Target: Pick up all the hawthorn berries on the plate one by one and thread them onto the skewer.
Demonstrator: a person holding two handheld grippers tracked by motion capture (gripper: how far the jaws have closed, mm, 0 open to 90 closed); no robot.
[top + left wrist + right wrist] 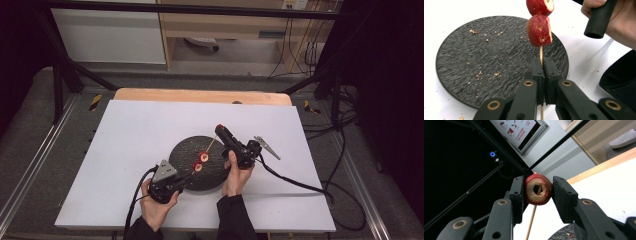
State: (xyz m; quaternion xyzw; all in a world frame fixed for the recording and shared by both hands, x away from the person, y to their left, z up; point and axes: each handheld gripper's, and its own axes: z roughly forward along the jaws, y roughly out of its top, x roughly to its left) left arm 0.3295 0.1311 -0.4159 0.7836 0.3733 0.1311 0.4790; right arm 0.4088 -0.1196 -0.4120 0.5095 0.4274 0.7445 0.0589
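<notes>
Crumbs on the black plate (pixel 474 62) under my grippers.
My left gripper (pixel 542 75) clamps the skewer (pixel 540 53) with two red fruits (pixel 539 30); right gripper (pixel 537 188) squeezes a cored fruit (pixel 537 189).

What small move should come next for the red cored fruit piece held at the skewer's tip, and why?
Probably slide it down. The right gripper is shut on a red cored fruit piece with the thin wooden skewer tip already in its hole. The left gripper clamps the skewer below two threaded red fruit pieces over the round black slate plate, with bare stick between.
</notes>
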